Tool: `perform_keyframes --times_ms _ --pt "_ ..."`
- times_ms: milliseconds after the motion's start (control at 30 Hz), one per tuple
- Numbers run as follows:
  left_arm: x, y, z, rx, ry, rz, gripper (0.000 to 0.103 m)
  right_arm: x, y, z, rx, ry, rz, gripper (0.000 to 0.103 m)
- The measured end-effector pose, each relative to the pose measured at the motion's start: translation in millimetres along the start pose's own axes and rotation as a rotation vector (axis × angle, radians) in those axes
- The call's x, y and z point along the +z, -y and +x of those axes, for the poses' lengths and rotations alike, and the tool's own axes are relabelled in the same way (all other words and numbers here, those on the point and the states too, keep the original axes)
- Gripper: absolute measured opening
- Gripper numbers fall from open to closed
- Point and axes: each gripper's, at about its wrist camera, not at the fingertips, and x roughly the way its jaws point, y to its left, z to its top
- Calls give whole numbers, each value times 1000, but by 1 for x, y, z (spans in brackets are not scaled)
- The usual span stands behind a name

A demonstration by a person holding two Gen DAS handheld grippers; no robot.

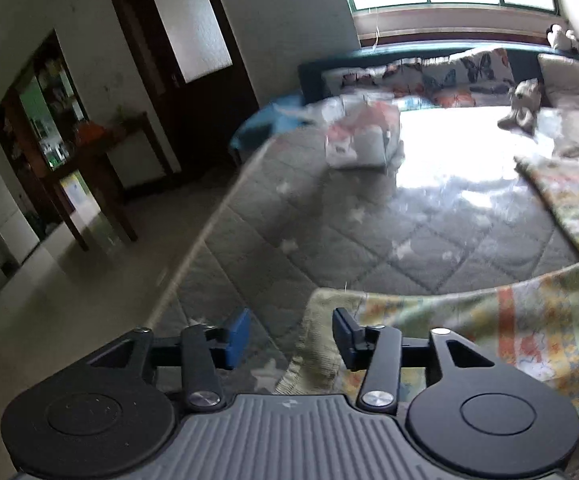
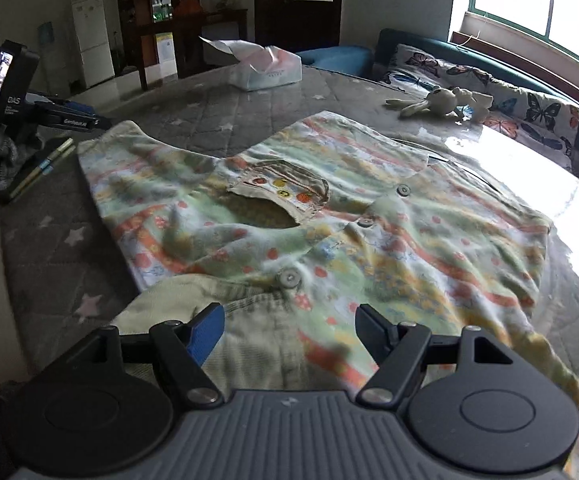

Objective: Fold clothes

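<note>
The right hand-held gripper [image 2: 289, 332] is spread wide, its matte black linkage arms angled out from a ribbed grey body; the left finger carries a blue pad and nothing is between the fingers. It hovers just over the near ribbed cuff of a child's pajama top [image 2: 329, 232], a soft, fleecy garment printed in pale green, orange and yellow, with round grey buttons [image 2: 288, 279] down the front and a beige collar. The top lies spread flat, front up, on a grey quilted mattress [image 2: 61, 248] with star shapes stitched in diamonds.

The left hand-held gripper [image 1: 289, 338] is also open and empty, poised above the edge of the same top [image 1: 469, 332], at its ribbed green hem.

Farther back lie a plush rabbit [image 2: 437, 101], butterfly-print pillows [image 2: 529, 116] and a translucent plastic bag [image 2: 267, 67].
</note>
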Motion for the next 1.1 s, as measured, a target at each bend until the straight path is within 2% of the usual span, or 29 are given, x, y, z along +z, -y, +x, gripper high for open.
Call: perform_keyframes --times_ms 100,267,500,567,633,667,733,767,833,900,933,1100 --pt "3 0 -15 -51 13 -23 48 -7 -9 -8 5 2 -21 65" --pt "4 41 -46 -246 57 32 37 -14 -19 -12 0 -2 -50 54" --pt "6 117 -55 -480 52 145 15 -20 -31 -18 -7 1 -99 52" --pt "7 139 -57 -545 48 176 13 -23 -36 -17 -25 0 -130 52" --pt "8 160 -58 -609 44 207 11 -26 -40 -16 -44 1 -154 47" --pt "5 167 -60 -630 42 222 11 -26 -42 -15 -53 1 -160 44" --pt "-1 176 -63 -667 38 248 11 -27 -42 -15 -50 3 -155 31" --pt "-3 180 -65 -685 38 260 11 -27 -41 -16 -46 4 -148 28" --pt "-9 187 -68 -718 37 281 11 -27 -39 -17 -51 8 -136 15" --pt "-14 190 -70 -739 35 295 11 -27 -33 -21 -49 17 -103 6" --pt "-16 192 -72 -748 35 302 11 -27 -30 -25 -43 26 -80 3" --pt "-21 193 -75 -767 39 301 11 -25 -14 -45 -16 87 22 3"
